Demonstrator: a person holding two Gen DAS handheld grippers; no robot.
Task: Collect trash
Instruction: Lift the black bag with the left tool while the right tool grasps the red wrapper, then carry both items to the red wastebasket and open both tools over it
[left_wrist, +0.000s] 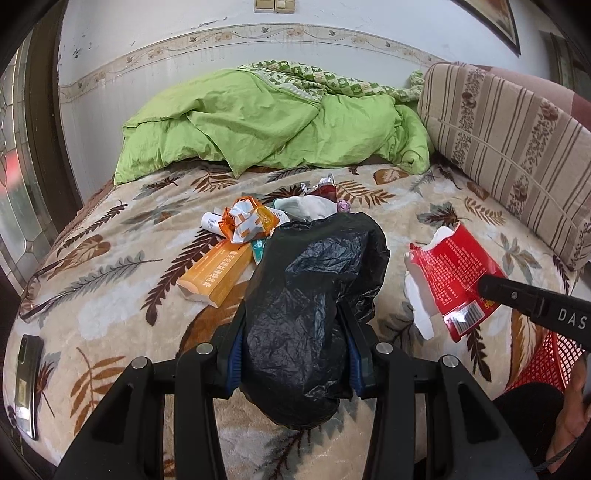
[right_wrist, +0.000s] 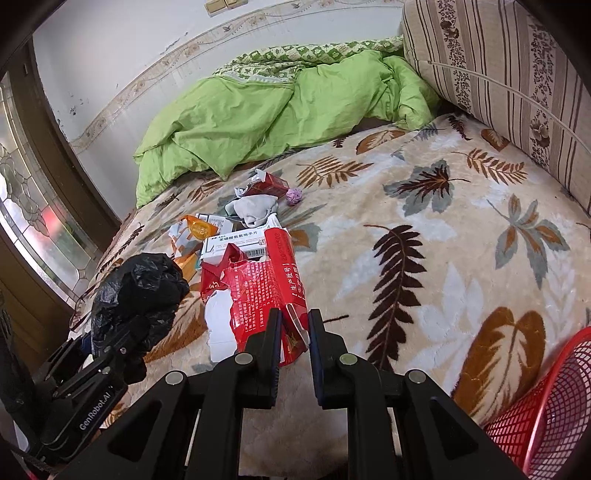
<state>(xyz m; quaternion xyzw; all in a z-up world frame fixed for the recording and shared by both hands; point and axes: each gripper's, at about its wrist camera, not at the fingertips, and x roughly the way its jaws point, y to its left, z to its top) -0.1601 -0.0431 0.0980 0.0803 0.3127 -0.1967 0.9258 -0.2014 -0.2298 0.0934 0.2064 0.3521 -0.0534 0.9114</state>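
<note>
My left gripper (left_wrist: 295, 325) is shut on a crumpled black plastic bag (left_wrist: 314, 295) held just above the bed; it also shows in the right wrist view (right_wrist: 140, 291). My right gripper (right_wrist: 293, 321) is shut on the near end of a torn red carton (right_wrist: 266, 291), which lies on the blanket and shows at the right of the left wrist view (left_wrist: 454, 280). Beyond lies a trash pile: an orange box (left_wrist: 218, 277), a crumpled orange-white wrapper (left_wrist: 247, 221), a white medicine box (right_wrist: 236, 245), a grey cloth (right_wrist: 255, 210), a red packet (right_wrist: 267, 184) and a purple paper ball (right_wrist: 294, 195).
A red mesh basket (right_wrist: 546, 410) stands at the bed's near right edge. A green quilt (left_wrist: 277, 125) lies at the back and a striped cushion (left_wrist: 509, 147) at the right. A phone (left_wrist: 26, 384) and glasses (left_wrist: 40, 288) lie at the left edge.
</note>
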